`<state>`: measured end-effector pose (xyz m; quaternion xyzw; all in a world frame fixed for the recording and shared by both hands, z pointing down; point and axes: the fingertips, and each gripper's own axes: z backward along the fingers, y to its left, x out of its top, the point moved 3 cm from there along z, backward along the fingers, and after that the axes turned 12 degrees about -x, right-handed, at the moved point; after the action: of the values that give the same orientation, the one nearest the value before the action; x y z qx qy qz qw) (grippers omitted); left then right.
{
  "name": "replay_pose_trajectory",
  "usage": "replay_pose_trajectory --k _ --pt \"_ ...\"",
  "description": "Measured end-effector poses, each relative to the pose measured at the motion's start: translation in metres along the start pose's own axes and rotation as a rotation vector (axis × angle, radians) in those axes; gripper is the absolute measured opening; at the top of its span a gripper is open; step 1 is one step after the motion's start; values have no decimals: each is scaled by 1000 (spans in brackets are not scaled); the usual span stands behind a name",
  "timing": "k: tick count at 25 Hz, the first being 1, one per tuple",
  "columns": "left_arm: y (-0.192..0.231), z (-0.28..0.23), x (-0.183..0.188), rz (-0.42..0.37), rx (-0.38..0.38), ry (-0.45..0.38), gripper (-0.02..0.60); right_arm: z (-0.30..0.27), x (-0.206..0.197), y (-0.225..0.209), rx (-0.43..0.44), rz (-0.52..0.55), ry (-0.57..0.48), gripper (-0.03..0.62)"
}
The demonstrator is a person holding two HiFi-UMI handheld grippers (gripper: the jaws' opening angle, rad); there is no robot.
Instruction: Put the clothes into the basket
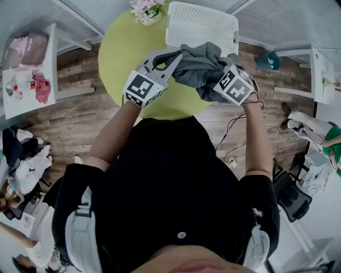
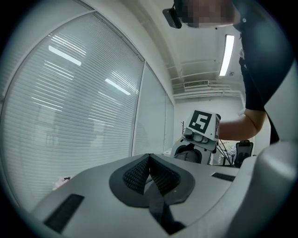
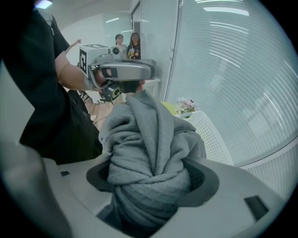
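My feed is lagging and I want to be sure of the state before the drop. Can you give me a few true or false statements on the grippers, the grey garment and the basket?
1. The right gripper is clamped on the bundled grey garment. True.
2. The garment lies inside the white basket. False: it is held up over the green table, in front of the basket.
3. The basket stands on the green table. True.
4. The left gripper has its jaws wide apart. False: its own view shows the pads together.
5. In the head view, the flowers stand to the right of the basket. False: they stand to its left.
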<state>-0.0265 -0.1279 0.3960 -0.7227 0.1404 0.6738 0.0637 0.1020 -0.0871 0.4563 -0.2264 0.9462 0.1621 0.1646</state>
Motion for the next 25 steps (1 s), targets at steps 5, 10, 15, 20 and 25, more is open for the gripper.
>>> replay_pose_trajectory --k 5,10,15,20,25 --pt "10 -15 13 -15 47 0 9 10 10 -42 -20 78 -32 353" --pt "22 -31 24 -38 101 11 9 12 14 -84 -32 148 -56 353" --pt "38 -48 32 -53 160 7 9 0 16 -119 -40 212 -65 354" --pt "61 -68 36 -83 205 -7 9 -23 22 -147 -39 266 -71 354" --pt "86 -89 21 -101 226 16 9 -55 25 -164 -23 299 -71 354"
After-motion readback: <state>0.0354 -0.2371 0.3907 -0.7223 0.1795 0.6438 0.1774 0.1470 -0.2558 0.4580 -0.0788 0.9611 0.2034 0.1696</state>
